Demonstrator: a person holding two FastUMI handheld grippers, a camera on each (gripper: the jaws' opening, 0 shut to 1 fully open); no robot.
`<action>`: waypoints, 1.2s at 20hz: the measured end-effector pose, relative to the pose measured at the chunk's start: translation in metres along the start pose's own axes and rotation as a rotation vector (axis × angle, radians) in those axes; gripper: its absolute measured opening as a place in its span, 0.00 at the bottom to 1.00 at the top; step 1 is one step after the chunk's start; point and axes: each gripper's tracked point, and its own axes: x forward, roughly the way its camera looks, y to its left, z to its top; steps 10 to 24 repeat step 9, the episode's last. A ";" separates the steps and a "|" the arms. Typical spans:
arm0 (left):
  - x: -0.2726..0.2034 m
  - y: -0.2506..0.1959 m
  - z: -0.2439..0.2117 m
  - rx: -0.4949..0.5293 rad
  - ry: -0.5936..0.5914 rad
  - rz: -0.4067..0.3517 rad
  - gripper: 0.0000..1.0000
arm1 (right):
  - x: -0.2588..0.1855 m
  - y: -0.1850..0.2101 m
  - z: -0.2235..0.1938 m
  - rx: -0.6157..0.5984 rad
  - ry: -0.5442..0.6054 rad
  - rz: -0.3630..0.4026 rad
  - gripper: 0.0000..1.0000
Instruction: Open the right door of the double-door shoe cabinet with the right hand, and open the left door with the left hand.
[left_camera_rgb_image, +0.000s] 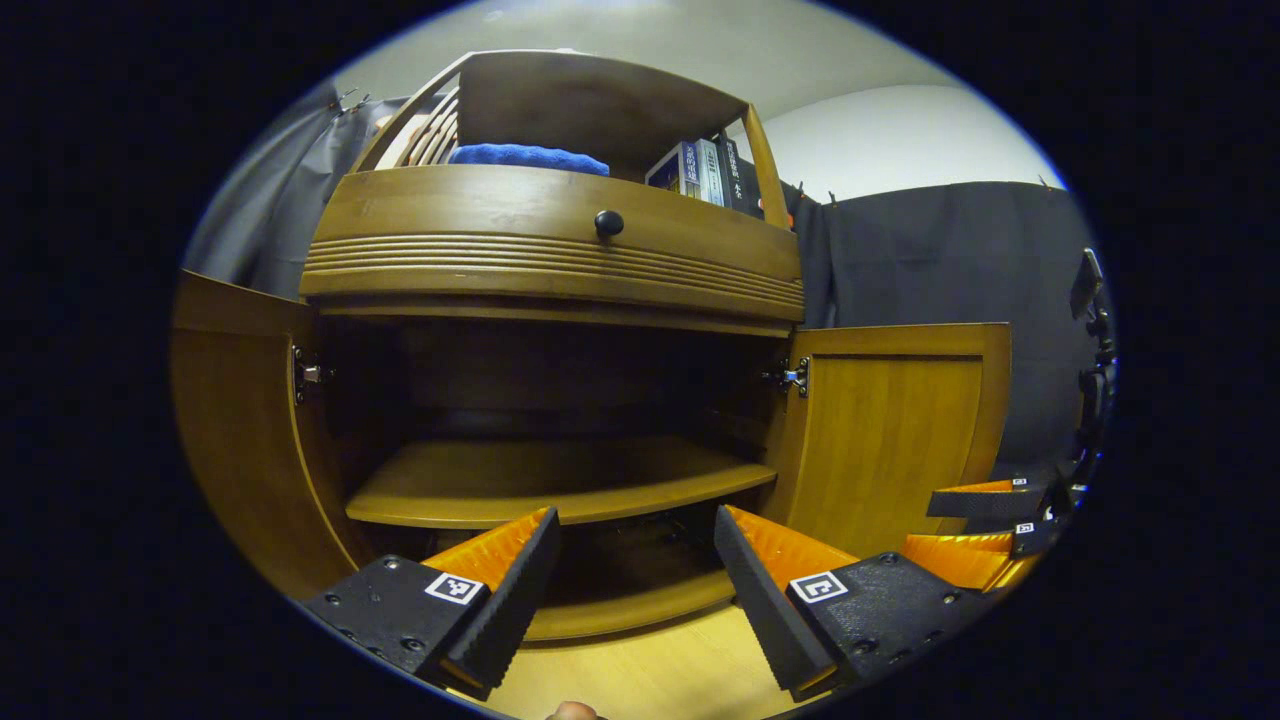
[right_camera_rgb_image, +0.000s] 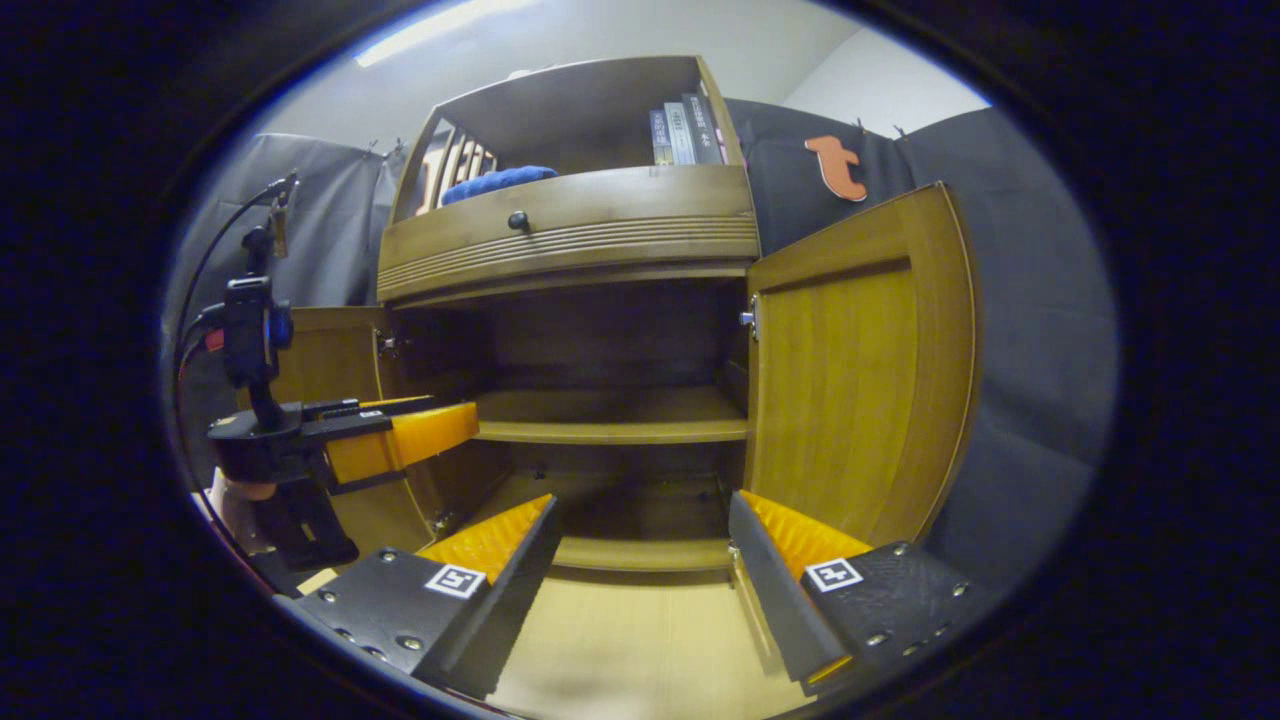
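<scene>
Left gripper view: both doors (left_camera_rgb_image: 890, 430) ajar; both hand-held grippers (left_camera_rgb_image: 635, 560) (right_camera_rgb_image: 640, 555) empty, spread; books (left_camera_rgb_image: 700, 170) above.

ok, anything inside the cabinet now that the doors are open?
The cabinet has one bare wooden shelf and a bare floor board below it. No shoes seen. The back is dark, so the rear corners cannot be checked.
</scene>
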 end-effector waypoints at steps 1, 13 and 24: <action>-0.002 0.001 0.002 -0.001 -0.004 0.007 0.93 | -0.001 -0.001 0.001 -0.001 -0.002 0.004 1.00; -0.013 0.010 0.003 -0.015 -0.008 0.048 0.92 | -0.003 -0.001 0.018 -0.021 -0.077 0.023 1.00; -0.013 0.010 0.003 -0.015 -0.008 0.048 0.92 | -0.003 -0.001 0.018 -0.021 -0.077 0.023 1.00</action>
